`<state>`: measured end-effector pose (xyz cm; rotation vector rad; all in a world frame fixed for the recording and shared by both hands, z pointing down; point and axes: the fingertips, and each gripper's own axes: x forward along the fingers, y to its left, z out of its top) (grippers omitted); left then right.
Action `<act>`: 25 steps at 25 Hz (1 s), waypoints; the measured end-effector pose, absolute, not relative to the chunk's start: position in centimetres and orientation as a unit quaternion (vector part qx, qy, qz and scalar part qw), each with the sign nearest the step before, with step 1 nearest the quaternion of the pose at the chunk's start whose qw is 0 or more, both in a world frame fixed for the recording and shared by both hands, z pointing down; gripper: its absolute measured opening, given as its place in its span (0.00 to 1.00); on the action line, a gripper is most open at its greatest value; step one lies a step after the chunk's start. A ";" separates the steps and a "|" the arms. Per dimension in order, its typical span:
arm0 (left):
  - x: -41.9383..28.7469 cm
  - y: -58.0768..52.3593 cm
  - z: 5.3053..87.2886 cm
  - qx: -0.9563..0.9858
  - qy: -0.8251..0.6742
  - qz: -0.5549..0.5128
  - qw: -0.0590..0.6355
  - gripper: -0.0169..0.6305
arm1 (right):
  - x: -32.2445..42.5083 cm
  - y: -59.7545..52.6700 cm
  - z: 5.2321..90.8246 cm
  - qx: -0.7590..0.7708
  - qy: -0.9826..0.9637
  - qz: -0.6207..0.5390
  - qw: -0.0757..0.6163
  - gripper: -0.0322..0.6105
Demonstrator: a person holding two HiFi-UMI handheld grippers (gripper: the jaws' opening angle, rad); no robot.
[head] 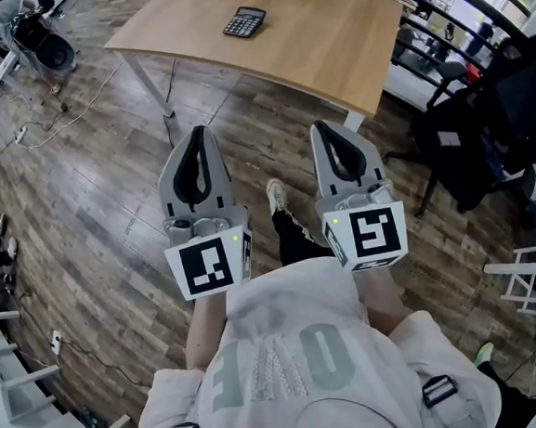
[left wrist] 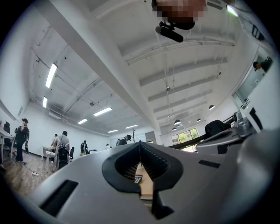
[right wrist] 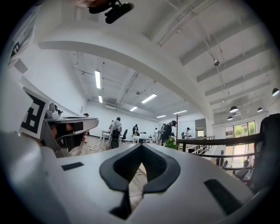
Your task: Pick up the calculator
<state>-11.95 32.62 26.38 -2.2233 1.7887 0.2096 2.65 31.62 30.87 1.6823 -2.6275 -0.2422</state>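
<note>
1. Only the head view takes in the whole layout. One calculator (head: 245, 22) lies flat on the one wooden table (head: 329, 54) at the top centre of the frame. It is well apart from both grippers, which sit lower in the frame over the plank floor (head: 90, 205).
2. In that view the left gripper (head: 198, 132) is at centre left and the right gripper (head: 326, 129) at centre right, side by side. Each carries one marker cube, so there are two cubes: one at (head: 209, 265), the other at (head: 368, 234).
3. The left gripper view shows its jaws clenched tip to tip with nothing between them. Through the dark opening behind the tips, a sliver of the table and the small calculator appear at the lower centre.
4. The right gripper view shows its jaws likewise pressed together at the tips and empty. Its opening frames only floor planks and a tan strip.
5. Both gripper views add a white ceiling with strip lights and several distant people, too small to count surely.
6. Only the head view shows one black office chair (head: 483, 115) at the right edge and one shoe (head: 277, 195) between the grippers.
</note>
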 end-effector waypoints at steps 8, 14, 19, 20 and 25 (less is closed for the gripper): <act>-14.3 17.9 23.3 -0.745 0.646 0.062 0.157 0.04 | 0.8 14.9 27.7 0.515 -0.854 -0.071 -0.016 0.08; -16.2 6.5 20.1 -0.729 0.660 0.065 0.172 0.04 | -0.5 4.0 24.5 0.493 -0.867 -0.067 -0.029 0.08; -17.0 -1.2 20.7 -0.730 0.664 0.057 0.154 0.04 | -1.3 -3.5 24.1 0.480 -0.876 -0.053 -0.024 0.08; -17.1 -2.5 21.0 -0.730 0.665 0.055 0.150 0.04 | -1.3 -4.8 24.1 0.480 -0.876 -0.049 -0.023 0.08; -17.6 -7.9 22.3 -0.731 0.666 0.052 0.140 0.04 | -1.6 -10.5 25.1 0.488 -0.872 -0.006 -0.038 0.08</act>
